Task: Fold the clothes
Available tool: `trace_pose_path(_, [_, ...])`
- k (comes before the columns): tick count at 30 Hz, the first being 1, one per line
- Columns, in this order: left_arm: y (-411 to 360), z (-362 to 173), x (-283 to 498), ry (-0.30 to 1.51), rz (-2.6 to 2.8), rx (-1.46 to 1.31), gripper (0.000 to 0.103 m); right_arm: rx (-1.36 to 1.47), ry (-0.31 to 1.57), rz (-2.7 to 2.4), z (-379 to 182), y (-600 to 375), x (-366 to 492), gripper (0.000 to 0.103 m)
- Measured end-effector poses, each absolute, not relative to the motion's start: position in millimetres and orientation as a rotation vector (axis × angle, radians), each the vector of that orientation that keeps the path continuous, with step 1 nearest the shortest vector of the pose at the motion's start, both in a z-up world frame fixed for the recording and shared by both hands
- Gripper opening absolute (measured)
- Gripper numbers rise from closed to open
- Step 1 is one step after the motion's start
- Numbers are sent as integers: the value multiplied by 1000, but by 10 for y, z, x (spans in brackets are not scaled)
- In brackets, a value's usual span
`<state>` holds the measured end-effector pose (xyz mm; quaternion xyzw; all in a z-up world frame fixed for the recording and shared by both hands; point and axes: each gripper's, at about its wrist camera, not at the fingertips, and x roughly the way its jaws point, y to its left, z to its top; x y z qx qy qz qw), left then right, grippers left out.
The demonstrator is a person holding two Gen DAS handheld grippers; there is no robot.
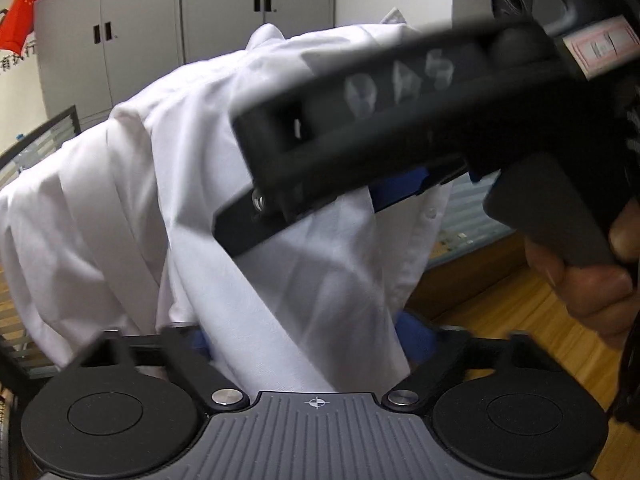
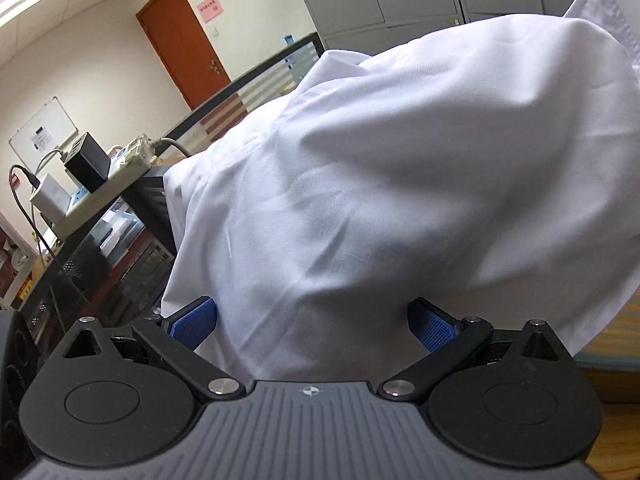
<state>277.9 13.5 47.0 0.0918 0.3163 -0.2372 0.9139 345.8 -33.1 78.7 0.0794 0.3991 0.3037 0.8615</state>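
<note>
Shirt point(image 2: 380, 168) draped between spread right tongs point(image 2: 312, 322) | left tongs point(image 1: 308, 336) state unclear | left view: hand point(image 1: 592, 276)

White shirt point(image 1: 132, 184): thin woven cloth, matt, softly creased; stitched hem at upper right of the right wrist view.
Left gripper point(image 1: 308, 336): matt black plastic arms, ribbed grey housing, bright metal pivot screws.
Right gripper point(image 2: 312, 324): the same finish; blue finger pads point(image 2: 196, 320) with fine rough grid texture.
Floor point(image 1: 520, 312), lower right: glossy wood boards.
Cabinets point(image 1: 224, 20), top: smooth grey painted metal.
Door point(image 2: 184, 40), upper left: reddish-brown wood, semi-gloss.
</note>
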Motion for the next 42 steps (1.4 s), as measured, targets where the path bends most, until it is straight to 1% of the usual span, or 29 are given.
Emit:
trace_pose_path(1, [134, 478, 2778, 654, -479, 190, 60, 154, 825, 645, 777, -336, 3440, 79])
trace_pose_path(2, [143, 492, 2772, 656, -477, 178, 52, 139, 814, 654, 771, -339, 3418, 73])
trace_pose_path(3, [146, 513, 2746, 649, -481, 167, 46, 141, 806, 667, 776, -352, 3391, 63])
trace_pose_path(4, [134, 540, 2700, 635, -489, 168, 40, 145, 797, 680, 796, -368, 3353, 58])
trace_pose_path(5, [117, 570, 2648, 619, -496, 171, 36, 145, 787, 691, 823, -382, 3311, 49])
trace_pose_path(7, [62, 646, 2523, 587, -506, 187, 34, 118, 753, 701, 912, -401, 3192, 41])
trace_pose_path(10, [-34, 703, 2303, 587, -544, 213, 33, 95, 713, 718, 1045, -463, 3012, 35])
trace_pose_path(14, [-170, 755, 1989, 598, -603, 252, 32, 78, 748, 769, 1161, -583, 2760, 32])
trace_pose_path(20, [-375, 825, 1517, 615, -691, 310, 32, 53, 783, 785, 1192, -873, 2215, 31])
trace_pose_path(23, [-493, 764, 1271, 646, -727, 322, 32, 72, 808, 779, 1136, -1045, 1964, 31])
trace_pose_path(28, [-715, 522, 865, 702, -803, 353, 33, 117, 875, 748, 885, -1380, 1536, 31])
trace_pose_path(33, [-927, 208, 578, 788, -864, 351, 37, 144, 935, 687, 536, -1652, 1126, 31])
trace_pose_path(34, [-977, 144, 521, 810, -873, 349, 39, 153, 949, 671, 462, -1699, 1049, 31])
trace_pose_path(35, [-1006, 59, 470, 831, -885, 349, 43, 163, 962, 656, 385, -1749, 969, 32])
trace_pose_path(36, [-1014, -48, 424, 845, -901, 354, 45, 174, 976, 640, 305, -1801, 888, 32])
trace_pose_path(42, [-1157, -559, 206, 944, -977, 404, 45, 202, 1059, 545, -180, -2068, 485, 33])
